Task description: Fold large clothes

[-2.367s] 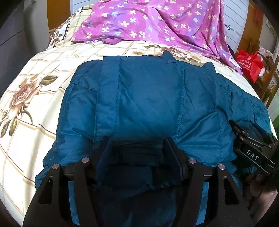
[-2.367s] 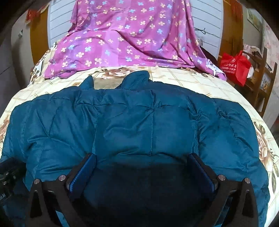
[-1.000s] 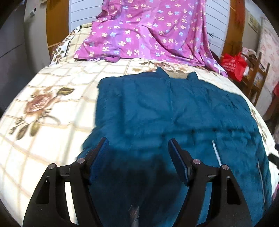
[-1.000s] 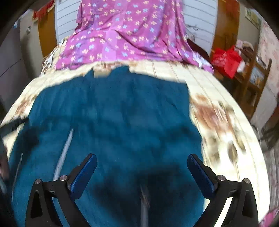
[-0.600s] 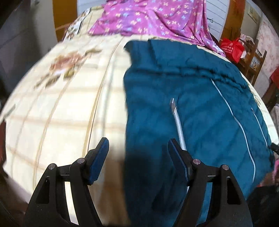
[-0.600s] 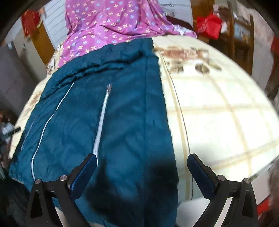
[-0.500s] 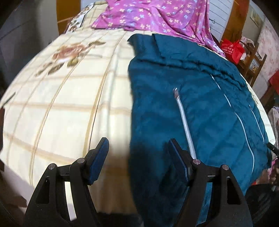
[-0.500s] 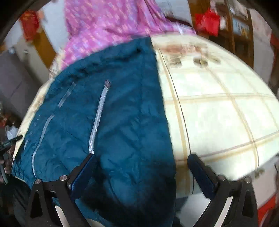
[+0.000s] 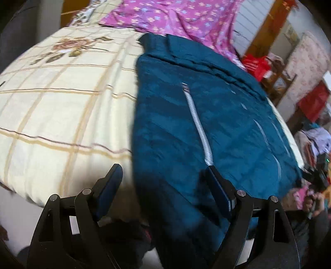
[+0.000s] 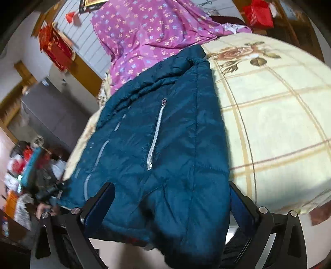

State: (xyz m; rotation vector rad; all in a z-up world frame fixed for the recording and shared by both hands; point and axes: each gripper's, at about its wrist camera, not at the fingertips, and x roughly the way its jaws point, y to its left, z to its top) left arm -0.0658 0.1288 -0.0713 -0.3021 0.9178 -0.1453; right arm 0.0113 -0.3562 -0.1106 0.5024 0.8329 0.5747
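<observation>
Left tool (image 9: 163, 186): released, jaws spread, over jacket hem.
Right tool (image 10: 171, 203): released, likewise.
Jacket (image 9: 196, 128): on bed (image 9: 62, 99), zipper-side up; long axis hem-to-collar, collar toward purple sheet (image 9: 175, 14).

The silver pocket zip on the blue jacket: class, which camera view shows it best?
The right wrist view: the pocket zip is sharp and whole on the jacket. In the left wrist view it is blurred.
</observation>
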